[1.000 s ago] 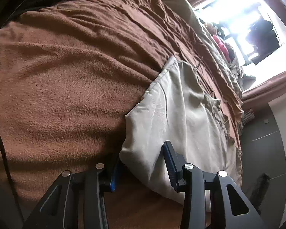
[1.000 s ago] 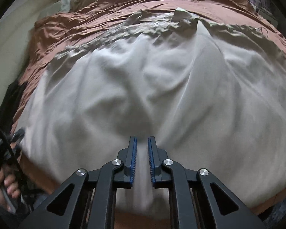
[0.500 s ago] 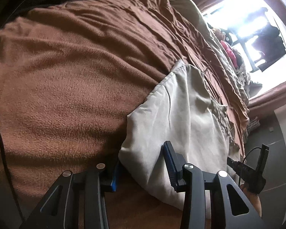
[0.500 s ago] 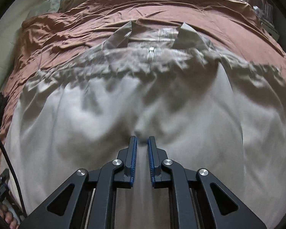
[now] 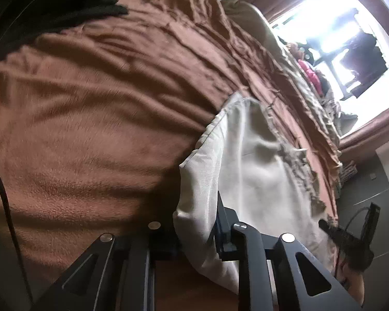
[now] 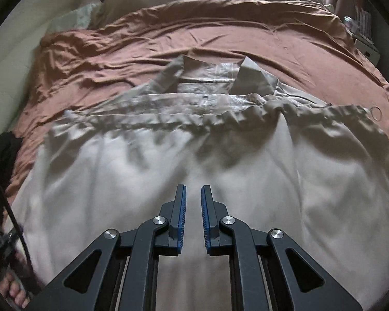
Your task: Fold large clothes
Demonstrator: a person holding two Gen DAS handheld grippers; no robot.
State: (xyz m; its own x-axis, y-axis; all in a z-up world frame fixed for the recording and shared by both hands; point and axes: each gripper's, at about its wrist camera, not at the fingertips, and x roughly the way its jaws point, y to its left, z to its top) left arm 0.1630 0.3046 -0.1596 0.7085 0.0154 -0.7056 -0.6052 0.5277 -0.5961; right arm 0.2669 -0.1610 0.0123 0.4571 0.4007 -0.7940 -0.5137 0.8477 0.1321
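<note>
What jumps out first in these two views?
The big pale beige garment, spread across most of the brown bedspread, its collar at the far end. Next, the left tool has the garment's near corner between its fingers, while the right tool hangs slightly open over the middle of the cloth, gripping nothing.

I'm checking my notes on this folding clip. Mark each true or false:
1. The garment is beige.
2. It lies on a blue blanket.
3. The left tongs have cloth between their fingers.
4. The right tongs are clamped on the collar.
1. True: the beige garment is spread out.
2. False: it lies on a brown blanket.
3. True: the left tongs straddle the garment's corner.
4. False: the right tongs hover slightly open above the lower cloth; the collar lies beyond them.
</note>
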